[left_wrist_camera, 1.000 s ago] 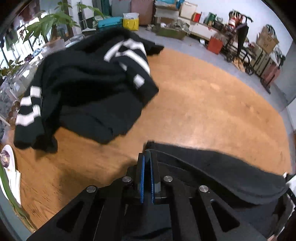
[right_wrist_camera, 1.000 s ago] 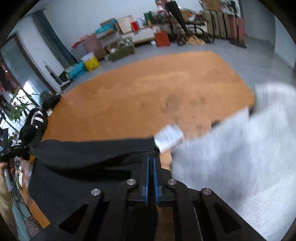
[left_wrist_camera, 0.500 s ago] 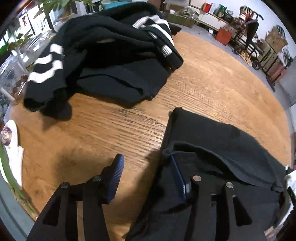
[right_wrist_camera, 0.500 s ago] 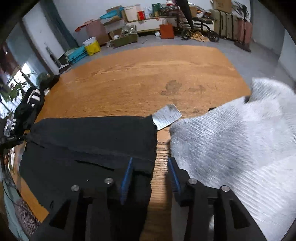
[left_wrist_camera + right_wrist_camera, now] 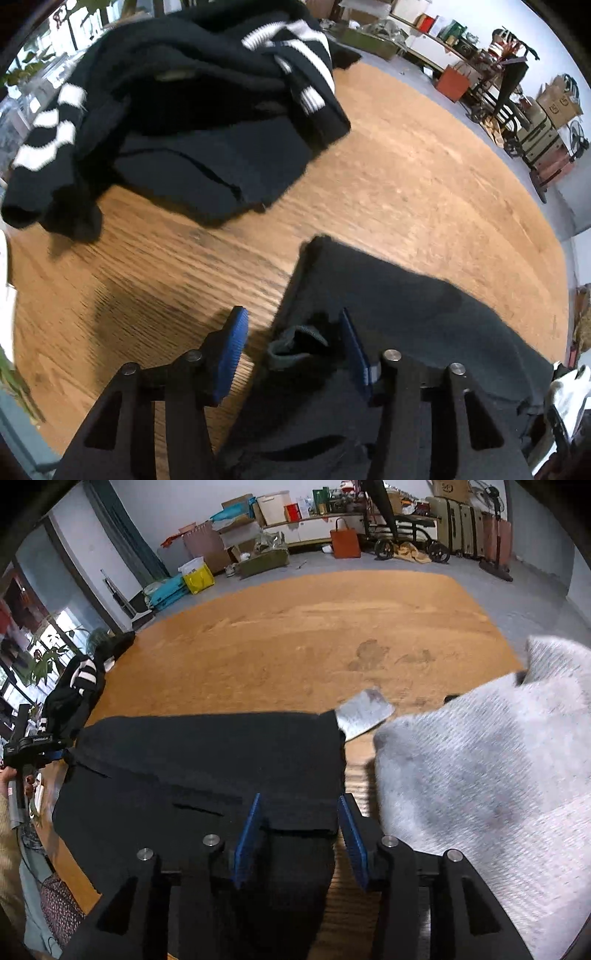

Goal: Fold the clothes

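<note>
Matt black cloth (image 5: 406, 314), grainy wood tbl (image 5: 406, 184)

Black garment (image 5: 406, 314) on wooden table (image 5: 424, 177)

the left gripper (image 5: 291, 332) points steeply down, its jaws closing, pads not pressing. the right gripper (image 5: 301, 827) points down too, jaws standing apart.

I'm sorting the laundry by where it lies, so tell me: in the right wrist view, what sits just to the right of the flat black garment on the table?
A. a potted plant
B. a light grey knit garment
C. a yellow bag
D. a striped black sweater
B: the light grey knit garment lies right of the flat black garment, with a strip of bare table between them.
</note>
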The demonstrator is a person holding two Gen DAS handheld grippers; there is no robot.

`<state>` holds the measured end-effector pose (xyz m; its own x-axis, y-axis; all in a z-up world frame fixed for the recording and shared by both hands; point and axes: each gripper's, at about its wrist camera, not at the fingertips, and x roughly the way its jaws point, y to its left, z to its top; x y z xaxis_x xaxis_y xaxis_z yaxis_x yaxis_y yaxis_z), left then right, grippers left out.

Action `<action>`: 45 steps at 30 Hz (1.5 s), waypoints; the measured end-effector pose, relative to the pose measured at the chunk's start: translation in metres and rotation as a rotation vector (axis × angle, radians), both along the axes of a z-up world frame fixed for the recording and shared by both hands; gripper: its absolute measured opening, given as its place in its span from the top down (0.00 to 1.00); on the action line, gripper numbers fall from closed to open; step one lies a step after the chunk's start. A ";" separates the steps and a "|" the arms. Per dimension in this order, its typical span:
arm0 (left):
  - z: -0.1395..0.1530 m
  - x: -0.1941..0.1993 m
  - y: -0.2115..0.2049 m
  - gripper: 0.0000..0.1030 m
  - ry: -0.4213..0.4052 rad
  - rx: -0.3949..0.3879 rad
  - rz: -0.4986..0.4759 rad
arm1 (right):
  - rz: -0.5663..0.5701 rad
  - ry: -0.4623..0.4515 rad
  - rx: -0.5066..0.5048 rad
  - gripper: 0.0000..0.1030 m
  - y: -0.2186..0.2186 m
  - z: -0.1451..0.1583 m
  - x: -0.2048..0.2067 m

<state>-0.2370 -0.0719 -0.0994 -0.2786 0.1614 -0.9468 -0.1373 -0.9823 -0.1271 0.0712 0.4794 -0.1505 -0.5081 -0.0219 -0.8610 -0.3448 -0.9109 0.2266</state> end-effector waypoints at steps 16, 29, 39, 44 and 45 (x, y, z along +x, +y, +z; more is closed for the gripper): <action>0.038 0.005 0.006 0.74 0.099 -0.099 -0.087 | -0.009 0.031 0.060 0.54 0.003 0.014 -0.018; -0.002 -0.023 0.047 0.93 0.225 -0.237 -0.078 | -0.011 -0.060 0.068 0.90 0.012 -0.026 -0.072; 0.008 -0.025 0.021 0.97 0.316 -0.196 -0.008 | -0.062 -0.017 0.091 0.86 0.013 -0.029 -0.072; 0.031 0.018 0.022 0.96 0.325 -0.122 -0.157 | -0.110 0.084 0.064 0.70 0.010 0.003 -0.048; 0.027 0.027 0.035 0.96 0.312 -0.133 -0.217 | -0.078 0.101 0.050 0.72 0.002 0.008 -0.046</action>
<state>-0.2097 -0.0369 -0.0720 -0.5290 0.1298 -0.8386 -0.3549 -0.9315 0.0797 0.0251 0.4814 -0.1424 -0.5909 0.0625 -0.8043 -0.3929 -0.8931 0.2192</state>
